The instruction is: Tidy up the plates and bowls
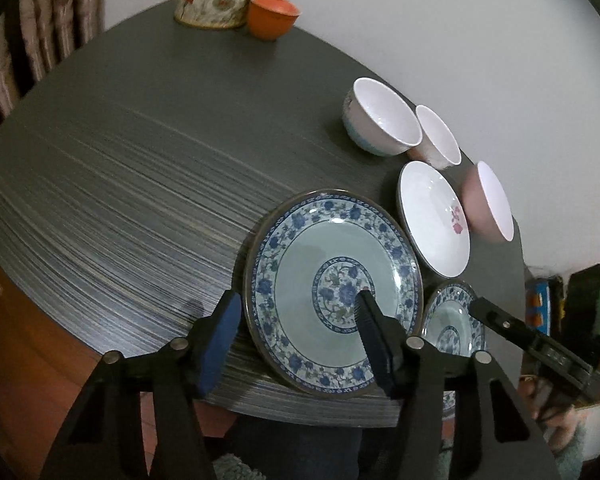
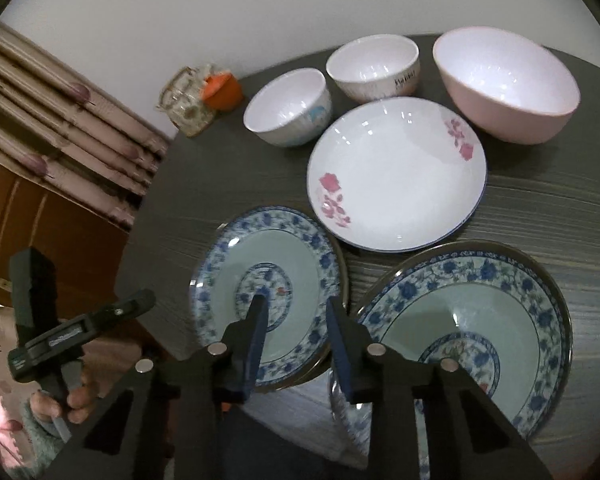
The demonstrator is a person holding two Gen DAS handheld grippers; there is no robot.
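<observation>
Two blue-and-white floral porcelain plates (image 2: 276,300) (image 2: 472,320) lie flat, side by side, at the near edge of the grey wood-grain tabletop (image 1: 140,184).
Left gripper (image 1: 296,320) straddles one plate's rim, half spread, pads not pressing. Right gripper (image 2: 296,312), narrowly parted, hangs over the gap between the plates, holding nothing. White rose-printed dish (image 2: 396,176) and three bowls sit behind; the tabletop's left half lies bare.

left gripper (image 1: 296,320): fingers half apart, tilted down | right gripper (image 2: 296,320): fingers narrow, tilted down
</observation>
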